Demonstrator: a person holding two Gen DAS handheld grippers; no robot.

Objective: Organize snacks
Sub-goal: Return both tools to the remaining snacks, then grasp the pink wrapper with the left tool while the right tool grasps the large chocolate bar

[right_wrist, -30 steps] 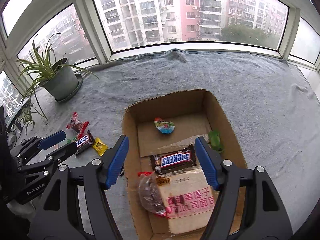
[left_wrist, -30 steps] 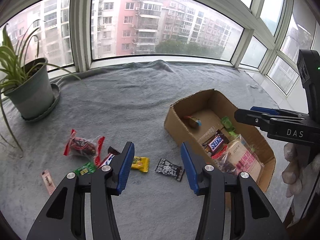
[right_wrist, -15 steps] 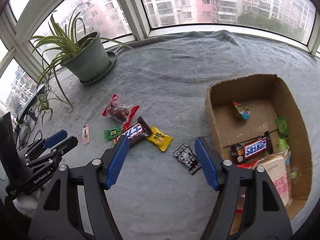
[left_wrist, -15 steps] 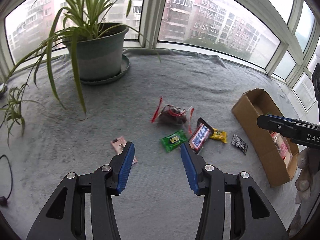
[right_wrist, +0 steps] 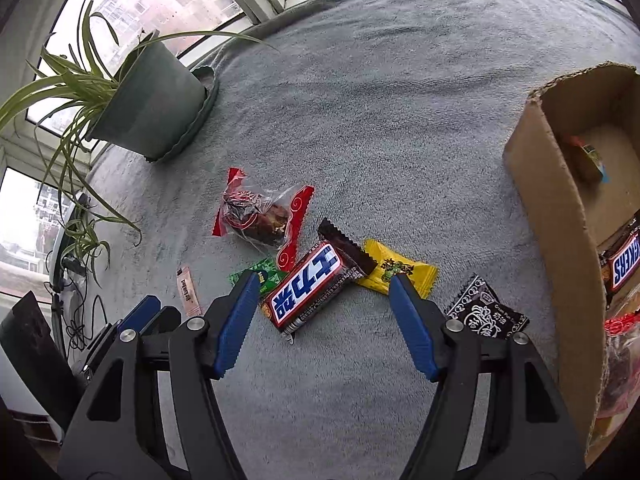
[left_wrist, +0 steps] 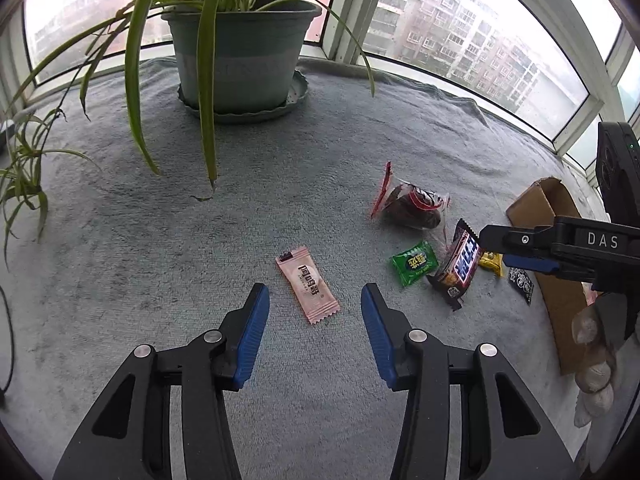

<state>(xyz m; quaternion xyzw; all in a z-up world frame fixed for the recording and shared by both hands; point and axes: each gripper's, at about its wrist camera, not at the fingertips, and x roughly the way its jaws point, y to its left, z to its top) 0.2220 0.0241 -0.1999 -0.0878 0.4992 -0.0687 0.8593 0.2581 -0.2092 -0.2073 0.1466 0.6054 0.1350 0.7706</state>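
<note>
A pink sachet (left_wrist: 304, 280) lies on the grey cloth just ahead of my left gripper (left_wrist: 313, 292), in line with the gap between its fingers. The jaws are closing and the pads do not touch it. My right gripper (right_wrist: 324, 280) stands open above a brown chocolate bar (right_wrist: 308, 292), also untouched. Around the bar lie a green candy (right_wrist: 260, 274), a yellow candy (right_wrist: 400, 270), a black sachet (right_wrist: 484, 312) and a red-ended bag of dates (right_wrist: 260, 216). At the right, a cardboard box (right_wrist: 560, 240) holds another chocolate bar (right_wrist: 624, 264) and more snacks.
A potted spider plant (left_wrist: 240, 40) stands at the back by the window, its leaves hanging over the cloth (left_wrist: 120, 260). Cables (right_wrist: 76, 320) trail at the far left edge. A gloved hand (left_wrist: 592, 360) holds the right gripper (left_wrist: 496, 246) near the box.
Both grippers have swung left, away from the box, and come down toward the loose snacks. The left now faces the pink sachet, the right the chocolate bar.
</note>
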